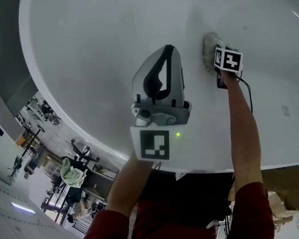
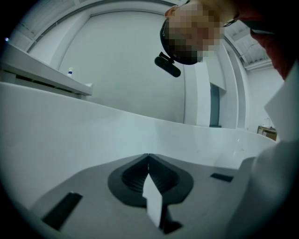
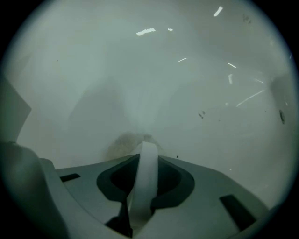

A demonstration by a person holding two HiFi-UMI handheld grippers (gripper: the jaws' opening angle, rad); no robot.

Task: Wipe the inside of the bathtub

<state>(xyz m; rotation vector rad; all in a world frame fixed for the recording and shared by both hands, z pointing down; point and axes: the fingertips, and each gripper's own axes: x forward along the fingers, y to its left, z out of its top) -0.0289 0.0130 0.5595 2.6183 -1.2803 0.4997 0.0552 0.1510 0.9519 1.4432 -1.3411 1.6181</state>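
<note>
Right gripper (image 1: 215, 58) jaws pinch a fuzzy, pale cloth (image 1: 209, 46) against the smooth, glossy white tub (image 1: 101, 35); left gripper (image 1: 169, 49) jaws together, empty.

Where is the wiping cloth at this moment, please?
In the head view the cloth is at upper right, held at the tip of the right hand-held gripper against the inner wall of the bathtub.

White bathtub (image 1: 102, 46) wall: 1 fuzzy rag (image 1: 209, 49) pressed on it right at the right gripper (image 1: 218, 60) tip, few dark specks (image 3: 201, 114) off to its right.
</note>
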